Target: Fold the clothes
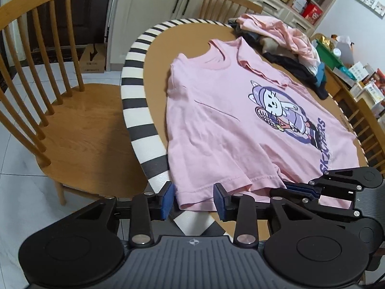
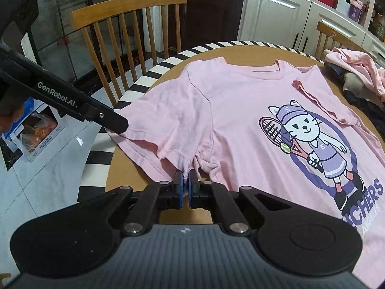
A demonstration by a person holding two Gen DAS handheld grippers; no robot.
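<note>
shirt [image 2: 240,110] lying flat on surface [image 1: 192,38], print up | R tool [image 2: 184,187] pinching hem at armpit, jaws closed on cloth | L tool [image 1: 193,201] straddling sleeve edge, jaws apart, pads not pressing | clothes pile [image 1: 284,38] sitting at far side

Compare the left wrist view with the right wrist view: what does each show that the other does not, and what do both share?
Only the left wrist view shows the left gripper open around the sleeve hem, and the full clothes pile. Only the right wrist view shows the right gripper shut on bunched fabric at the underarm, and a box on the floor. Both show the pink T-shirt on the table.
</note>
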